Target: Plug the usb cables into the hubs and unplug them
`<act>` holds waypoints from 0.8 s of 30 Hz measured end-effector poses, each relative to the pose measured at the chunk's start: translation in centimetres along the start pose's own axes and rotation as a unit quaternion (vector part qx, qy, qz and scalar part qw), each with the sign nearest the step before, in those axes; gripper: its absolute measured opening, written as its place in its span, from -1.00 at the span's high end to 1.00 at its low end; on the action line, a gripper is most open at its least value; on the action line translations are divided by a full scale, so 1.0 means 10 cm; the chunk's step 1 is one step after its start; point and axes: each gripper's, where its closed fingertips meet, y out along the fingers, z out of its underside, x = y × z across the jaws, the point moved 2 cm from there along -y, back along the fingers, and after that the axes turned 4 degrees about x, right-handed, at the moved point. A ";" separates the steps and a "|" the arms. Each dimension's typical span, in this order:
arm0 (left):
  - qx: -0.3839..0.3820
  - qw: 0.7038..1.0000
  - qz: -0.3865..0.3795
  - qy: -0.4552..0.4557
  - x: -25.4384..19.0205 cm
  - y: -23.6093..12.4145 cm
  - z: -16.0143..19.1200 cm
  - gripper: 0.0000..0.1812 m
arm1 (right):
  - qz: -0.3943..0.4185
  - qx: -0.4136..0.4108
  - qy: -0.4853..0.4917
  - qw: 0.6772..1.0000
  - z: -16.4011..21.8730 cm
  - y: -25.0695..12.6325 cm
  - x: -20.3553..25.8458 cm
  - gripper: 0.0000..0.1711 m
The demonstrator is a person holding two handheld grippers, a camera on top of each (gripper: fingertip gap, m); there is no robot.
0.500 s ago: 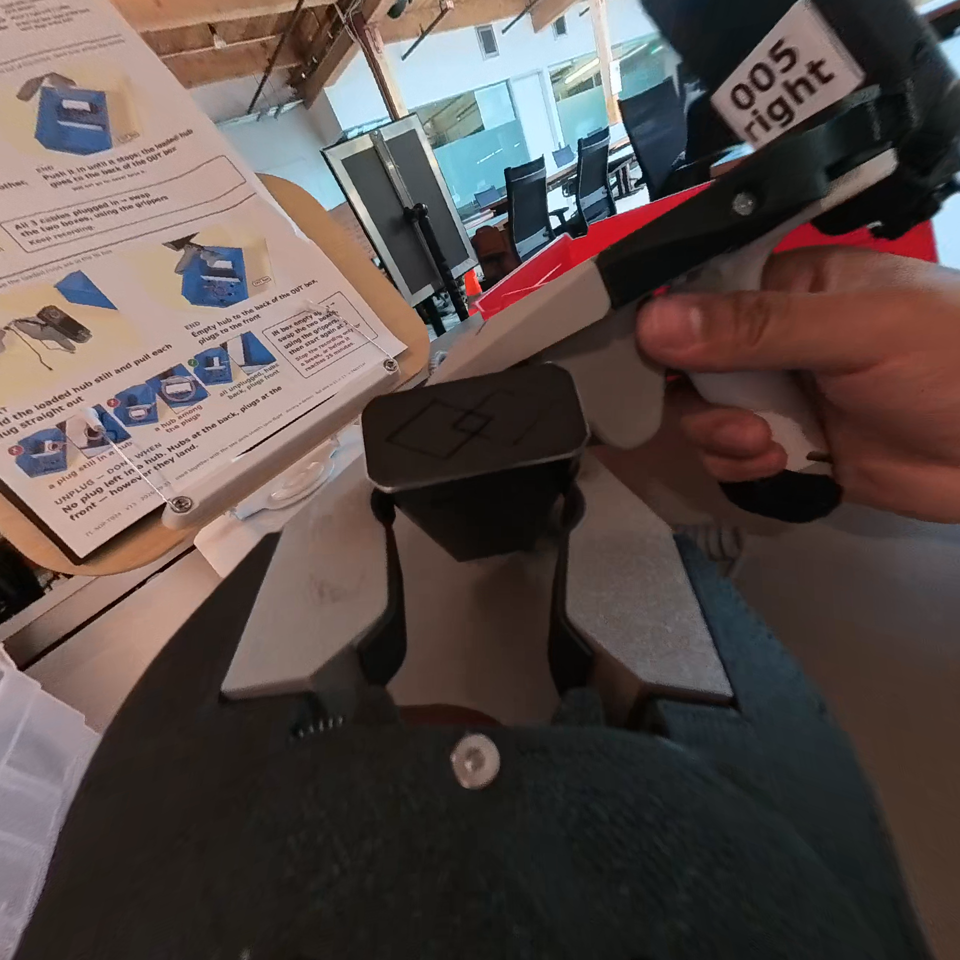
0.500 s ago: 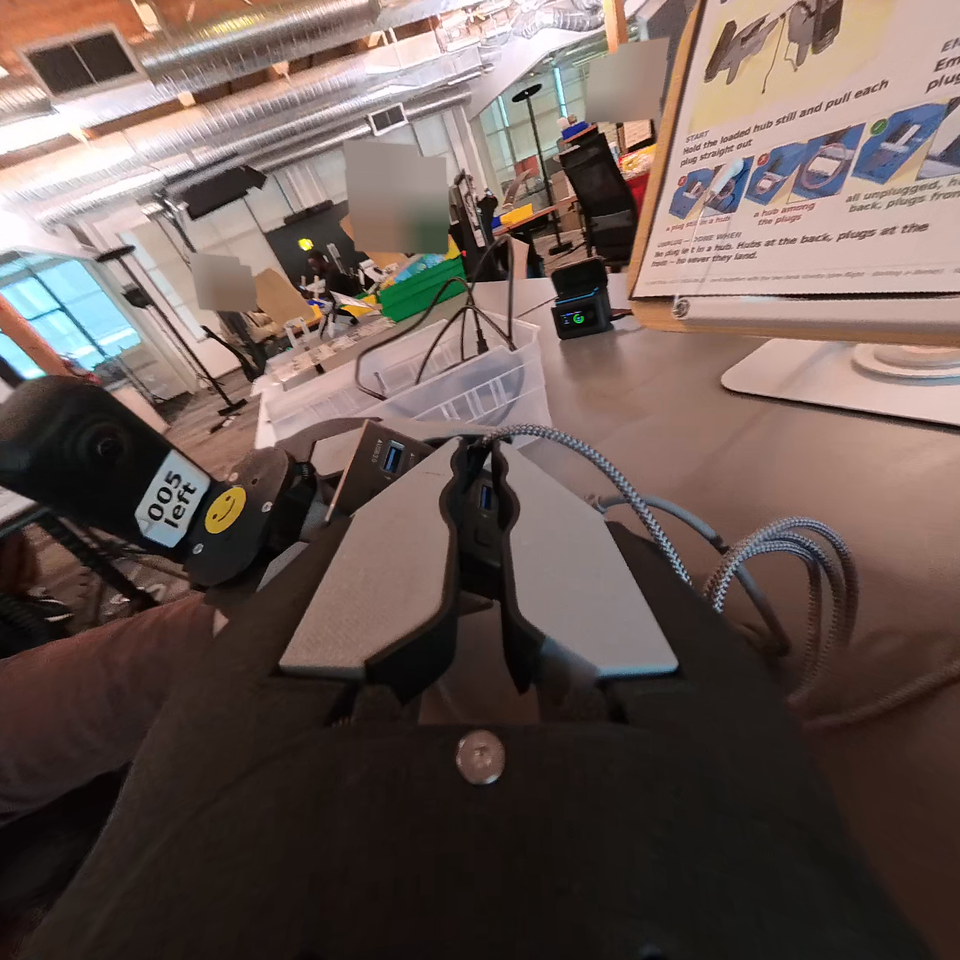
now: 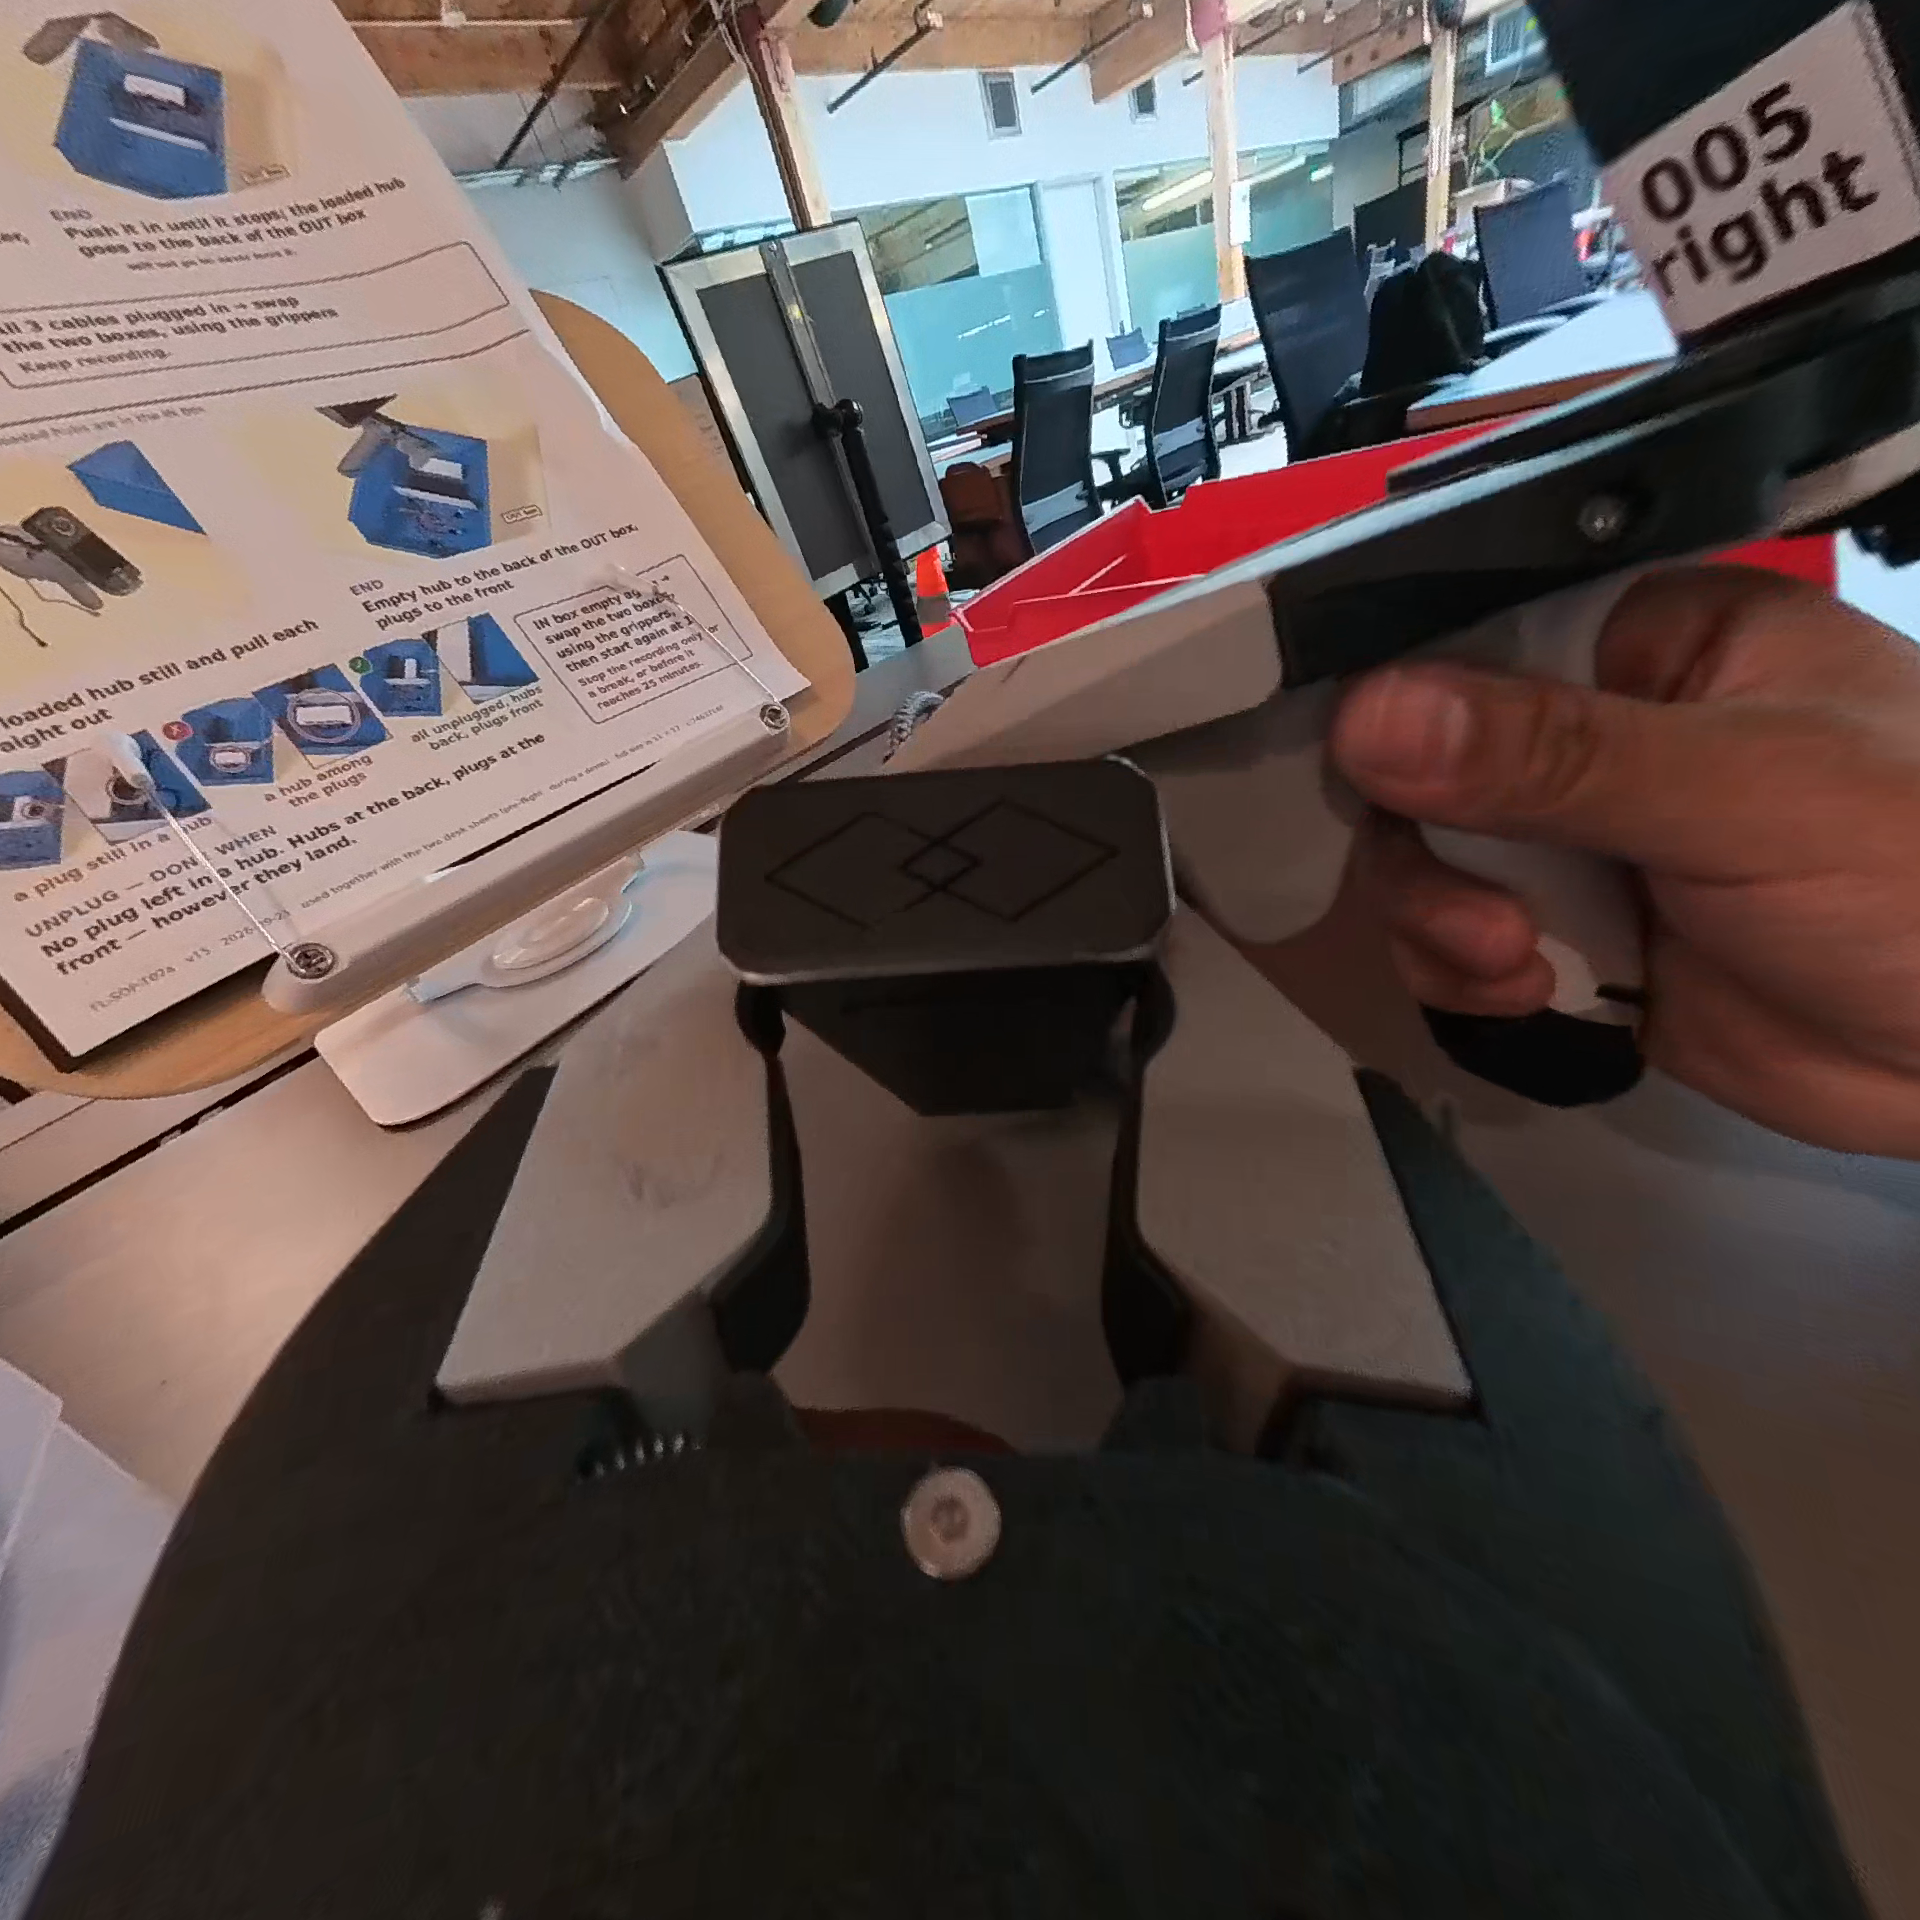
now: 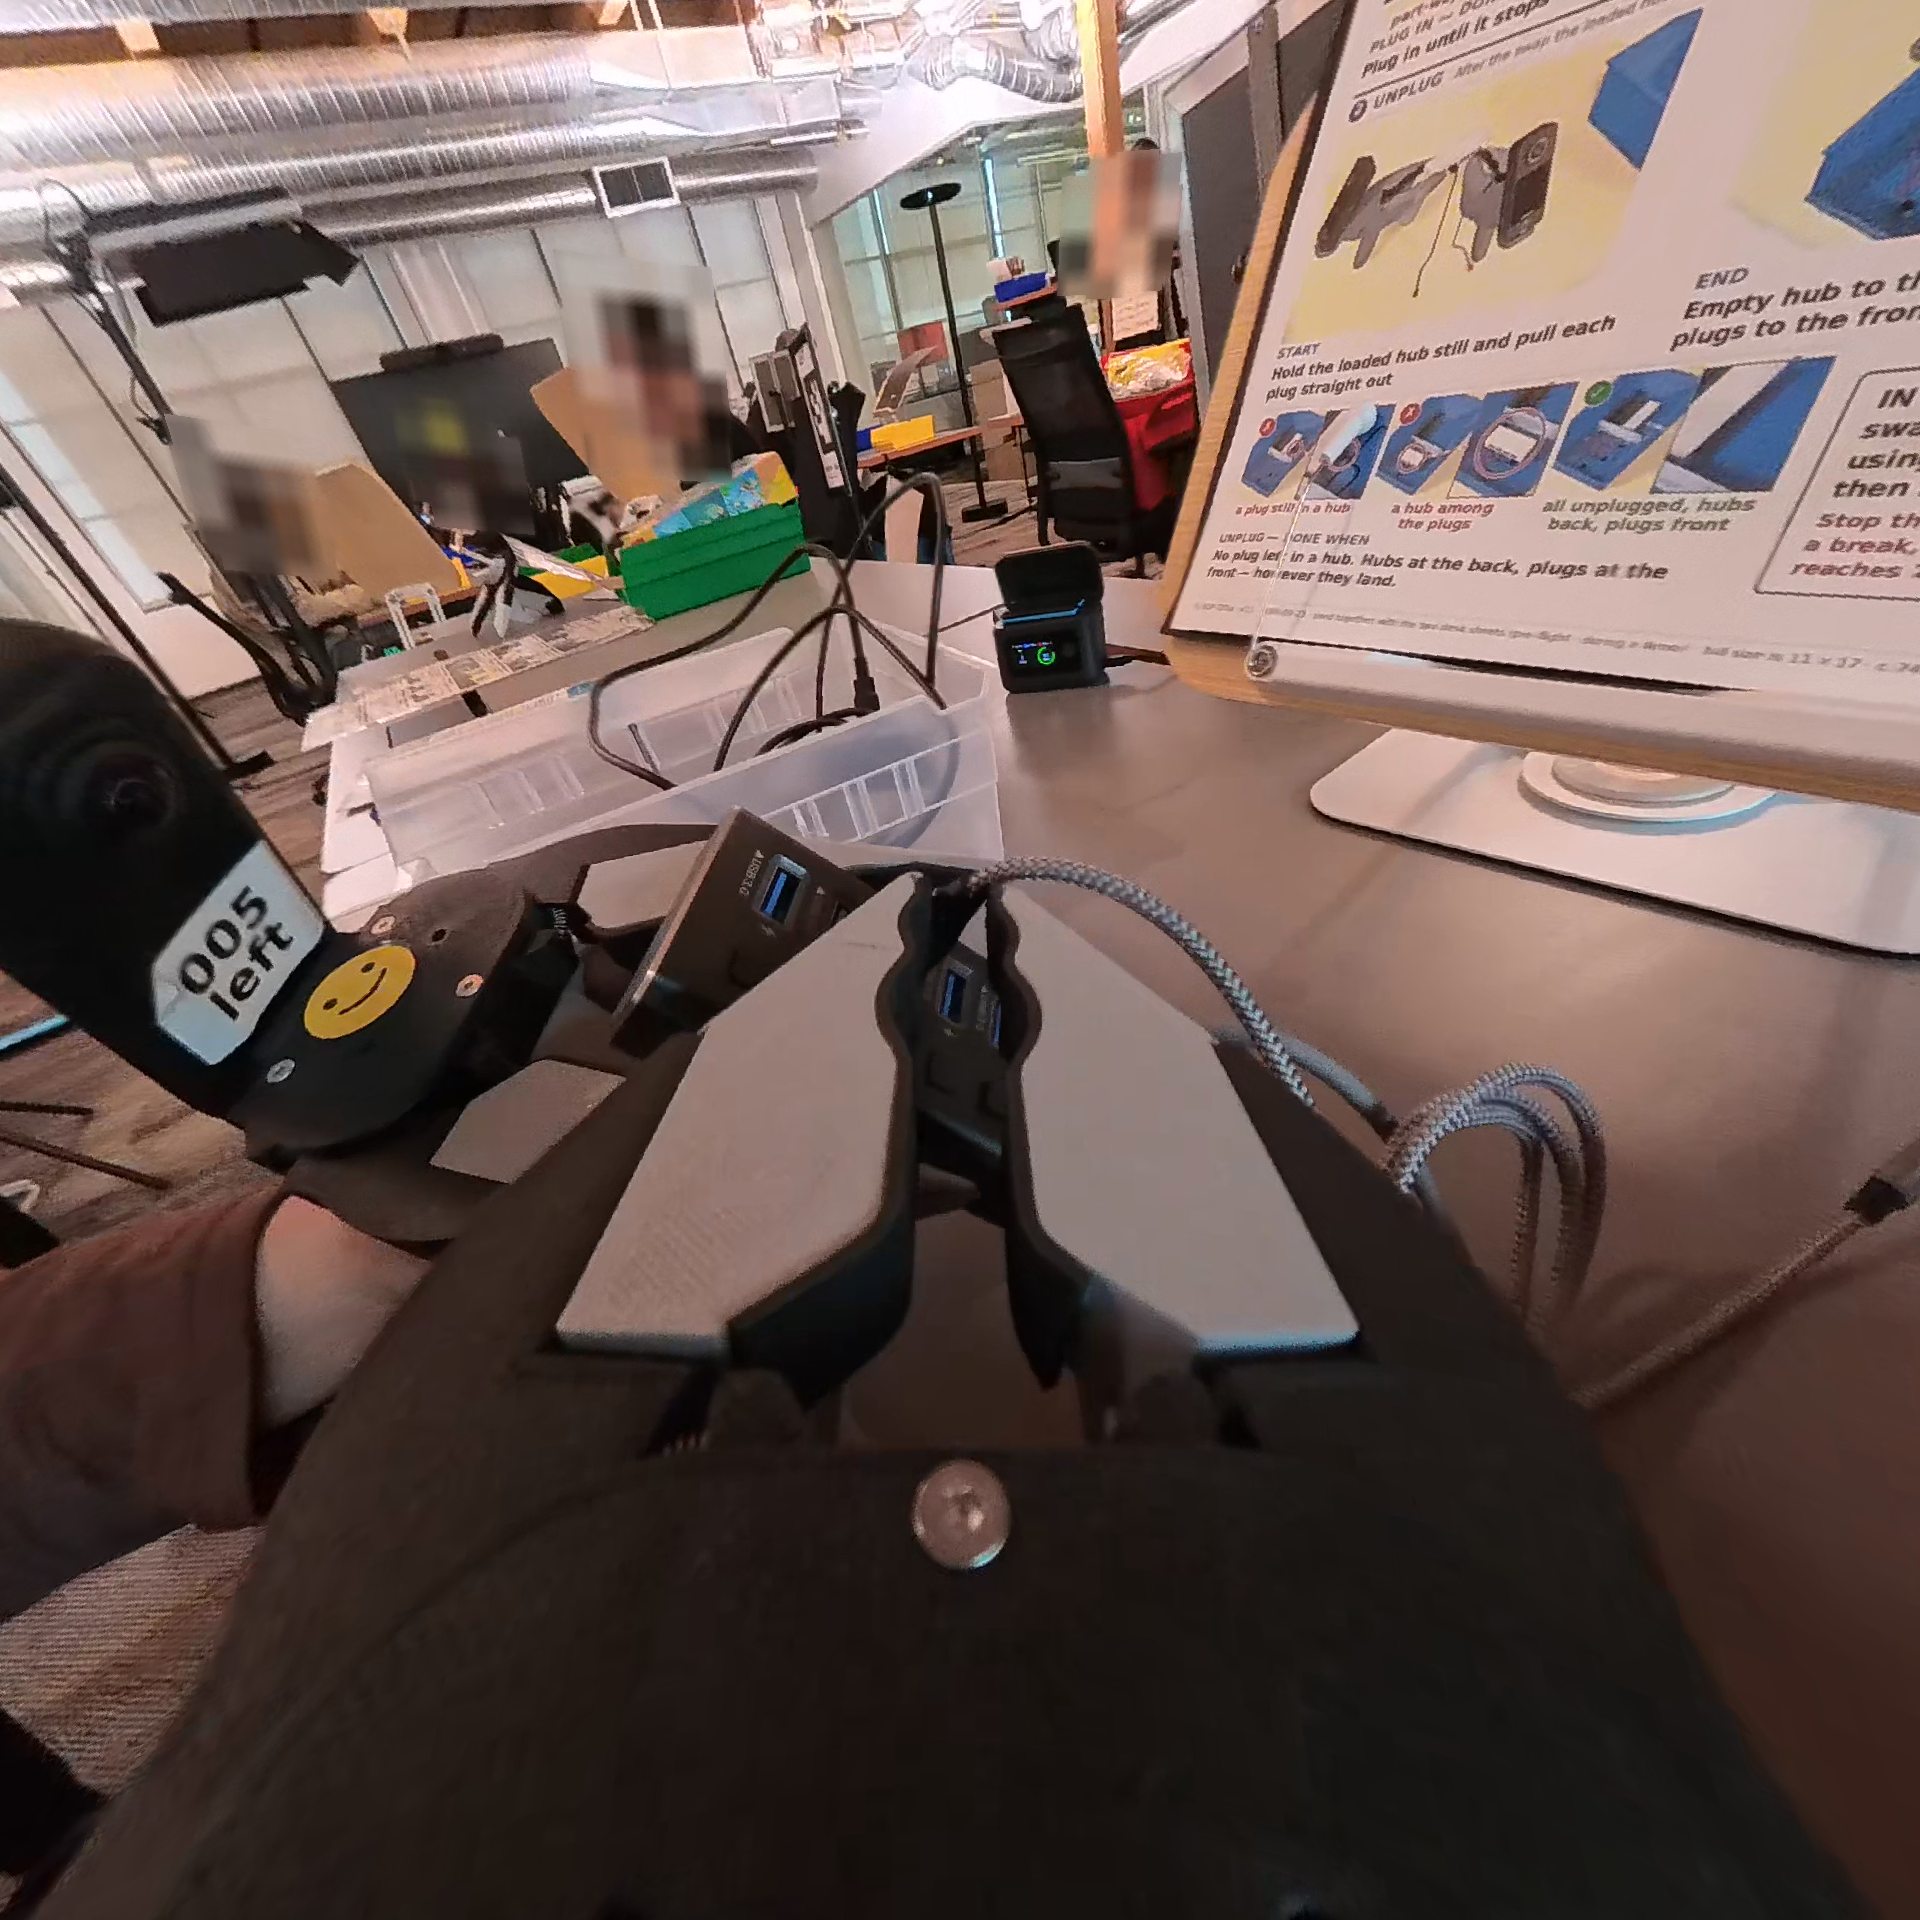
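In the left wrist view we see our left gripper (image 3: 951, 1023) with its jaws clamped on the dark hub (image 3: 940, 883), whose flat end, marked with a line pattern, faces the camera above the grey counter (image 3: 156, 1278). The right gripper (image 3: 1091, 686) reaches in from the upper right, held by a hand (image 3: 1662, 831), its tip just behind the hub. An instruction sheet on a stand (image 3: 312, 520) rises at left, and a red bin (image 3: 1132, 571) sits behind.

In the right wrist view our right gripper (image 4: 951, 914) has its jaws nearly together, pinching the plug end of the braided usb cable (image 4: 1143, 925) right at the hub's (image 4: 748, 914) port face; whether the plug is seated we cannot tell. The cable loops across the counter (image 4: 1351, 987) to the right. The left gripper (image 4: 582, 966) grips the hub from the left. A clear plastic bin (image 4: 727, 758) lies beyond.
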 end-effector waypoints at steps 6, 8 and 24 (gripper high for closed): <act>0.006 0.999 0.000 0.045 -0.01 -0.03 -0.02 0.27 | -0.008 -0.003 -0.012 1.000 -0.02 -0.04 0.02 0.91; 0.005 1.000 0.018 0.023 -0.02 -0.03 -0.02 0.27 | -0.019 -0.004 -0.003 1.000 -0.01 -0.05 0.02 0.91; -0.040 0.998 0.050 -0.026 0.01 -0.09 -0.11 0.27 | -0.126 -0.017 0.094 0.987 0.02 -0.02 0.08 0.79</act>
